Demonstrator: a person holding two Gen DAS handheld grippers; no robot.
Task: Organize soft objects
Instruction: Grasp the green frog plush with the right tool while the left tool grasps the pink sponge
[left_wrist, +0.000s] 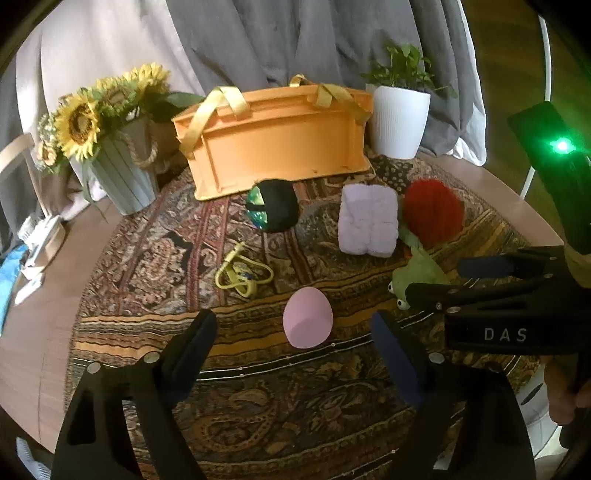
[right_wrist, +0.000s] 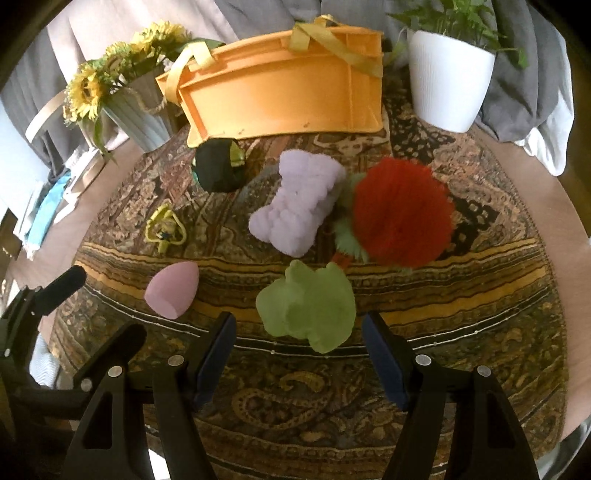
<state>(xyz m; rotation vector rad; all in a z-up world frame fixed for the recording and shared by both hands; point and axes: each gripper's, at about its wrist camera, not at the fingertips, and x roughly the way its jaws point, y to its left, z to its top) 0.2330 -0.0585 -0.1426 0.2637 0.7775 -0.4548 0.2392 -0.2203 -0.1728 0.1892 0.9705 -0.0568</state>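
Fingers of the left gripper (left_wrist: 293, 332) are standing wide apart over the patterned cloth (left_wrist: 258, 406), holding nothing. A pink egg-shaped sponge (left_wrist: 307, 318) is lying between their tips, touching neither pad. Beyond it a yellow-green cord (left_wrist: 242, 273) is sitting coiled, and farther ahead a black ball with a green patch (left_wrist: 273, 205) is resting just in front of the orange basket (left_wrist: 277, 140).

The right gripper (right_wrist: 299, 328) is also gaping wide and empty. A green frog plush (right_wrist: 306, 304) is lying between its fingertips, nearer the left finger (right_wrist: 218, 343) than the right, and whether it is touching either pad I cannot tell. Just past the frog, a lavender fluffy cloth (right_wrist: 295, 199) and a red pom-pom (right_wrist: 402, 210) are sitting side by side. A white plant pot (right_wrist: 448, 79) is standing beyond the right finger, beside the basket. Beyond the left finger a pot of sunflowers (right_wrist: 122, 85) is standing.
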